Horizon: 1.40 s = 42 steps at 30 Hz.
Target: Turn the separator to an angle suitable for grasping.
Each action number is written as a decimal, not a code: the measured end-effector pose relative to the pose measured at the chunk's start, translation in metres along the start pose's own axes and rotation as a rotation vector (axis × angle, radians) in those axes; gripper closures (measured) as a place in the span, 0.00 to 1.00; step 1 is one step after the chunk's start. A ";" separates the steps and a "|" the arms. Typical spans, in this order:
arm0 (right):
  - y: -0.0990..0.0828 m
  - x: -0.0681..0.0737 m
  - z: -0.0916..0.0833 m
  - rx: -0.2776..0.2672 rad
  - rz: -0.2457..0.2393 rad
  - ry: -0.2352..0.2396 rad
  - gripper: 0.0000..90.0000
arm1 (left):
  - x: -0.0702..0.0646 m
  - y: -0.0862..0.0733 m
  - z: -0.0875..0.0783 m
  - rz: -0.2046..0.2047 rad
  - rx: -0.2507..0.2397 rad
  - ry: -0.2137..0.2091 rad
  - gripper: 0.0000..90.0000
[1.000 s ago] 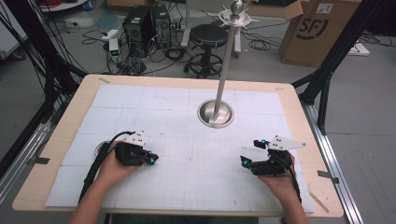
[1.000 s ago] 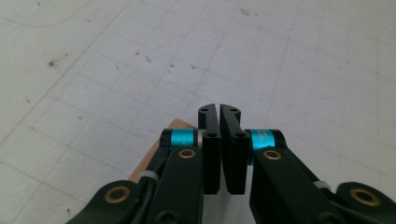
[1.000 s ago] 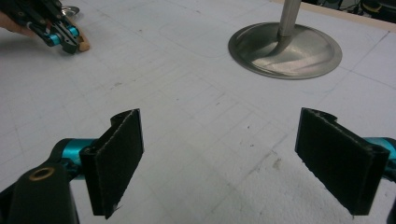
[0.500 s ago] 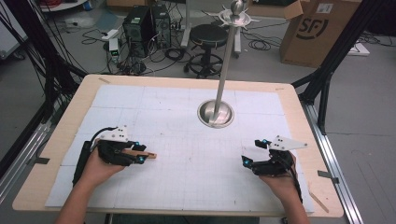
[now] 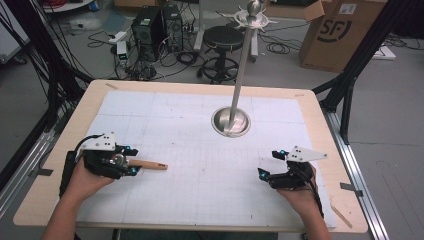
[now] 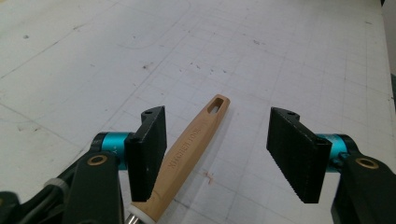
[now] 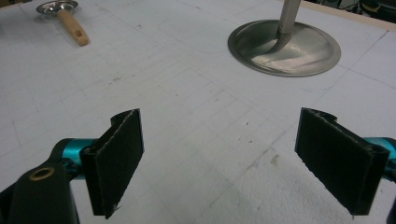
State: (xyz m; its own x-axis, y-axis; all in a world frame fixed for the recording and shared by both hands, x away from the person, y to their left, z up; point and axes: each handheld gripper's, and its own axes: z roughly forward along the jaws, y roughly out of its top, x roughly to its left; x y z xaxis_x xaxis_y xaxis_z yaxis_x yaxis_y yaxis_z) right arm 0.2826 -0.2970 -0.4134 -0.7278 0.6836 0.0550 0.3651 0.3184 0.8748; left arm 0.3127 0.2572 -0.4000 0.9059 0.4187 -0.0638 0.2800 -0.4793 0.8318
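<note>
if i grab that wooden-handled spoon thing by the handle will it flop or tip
The wooden-handled utensil looks rigid, so it probably won't flop. Its metal bowl end likely makes it head-heavy, so it may dip that way. The smooth rounded handle could twist between the fingers.

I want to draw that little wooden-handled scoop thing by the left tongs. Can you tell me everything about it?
The wooden-handled utensil has a pale tan wooden handle with a slotted hole near its tip and small letters stamped along it. A white ring joins the wood to a metal neck. The right gripper view shows a small round shiny metal bowl at its far end. It lies flat on the white gridded mat. The left tongs have just been opening; their pads stand either side of the handle, one close beside it, without squeezing.
</note>
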 end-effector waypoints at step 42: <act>-0.003 0.003 0.008 0.037 -0.010 0.007 0.16 | 0.019 -0.011 0.027 0.029 0.319 0.149 0.26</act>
State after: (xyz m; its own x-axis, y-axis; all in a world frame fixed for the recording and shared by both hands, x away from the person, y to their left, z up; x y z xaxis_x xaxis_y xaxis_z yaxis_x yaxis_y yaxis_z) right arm 0.2840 -0.2903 -0.4193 -0.7356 0.6755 0.0501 0.3791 0.3493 0.8569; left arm 0.3354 0.2501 -0.4254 0.8650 0.4983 0.0583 0.3614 -0.6995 0.6165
